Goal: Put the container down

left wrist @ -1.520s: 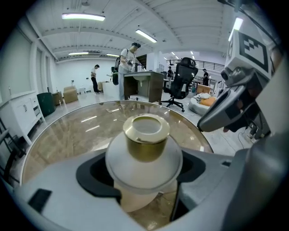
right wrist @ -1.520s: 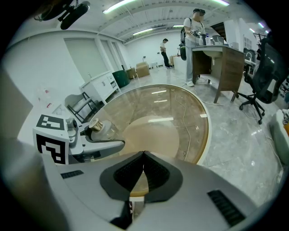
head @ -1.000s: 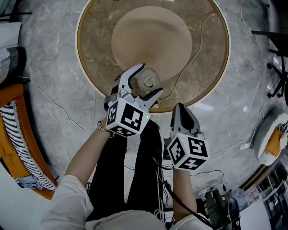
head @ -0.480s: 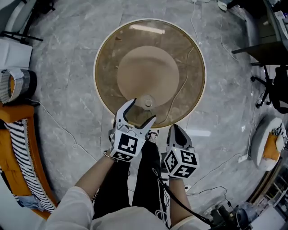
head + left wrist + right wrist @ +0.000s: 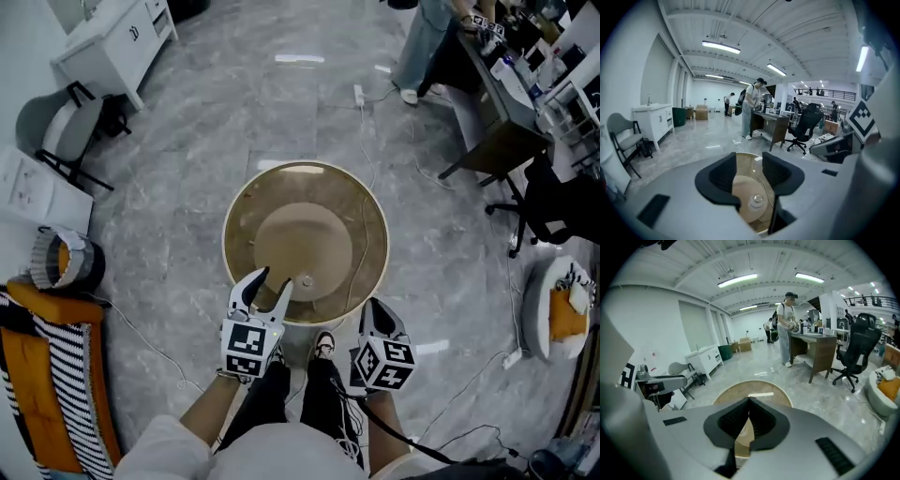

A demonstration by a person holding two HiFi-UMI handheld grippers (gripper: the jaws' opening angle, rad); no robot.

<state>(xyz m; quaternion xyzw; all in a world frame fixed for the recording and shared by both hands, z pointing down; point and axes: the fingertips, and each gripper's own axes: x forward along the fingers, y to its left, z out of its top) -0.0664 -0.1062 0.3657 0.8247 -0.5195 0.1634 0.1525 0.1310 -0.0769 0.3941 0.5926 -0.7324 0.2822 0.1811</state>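
A small clear container [image 5: 306,280] stands upright on the round glass table [image 5: 246,211], near its front edge. My left gripper [image 5: 274,281] is just left of it and raised; its jaws are closing with nothing between them. In the left gripper view the container [image 5: 755,201] shows far below through the gap of the left gripper [image 5: 749,176]. My right gripper [image 5: 376,307] hangs at the table's front right rim, shut and empty. Seen in its own view, the right gripper [image 5: 749,404] has its pads meeting over the table [image 5: 736,401].
A person [image 5: 427,42] stands at a desk [image 5: 497,112] at the back right, with an office chair [image 5: 553,202] nearby. A white cabinet [image 5: 112,37] and grey chair [image 5: 56,131] are at the left, an orange striped seat [image 5: 42,394] lower left. Cables cross the floor.
The left gripper's jaws were around the container a second ago; now they have drawn back off it and narrowed. The head view has risen and shows far more of the room.
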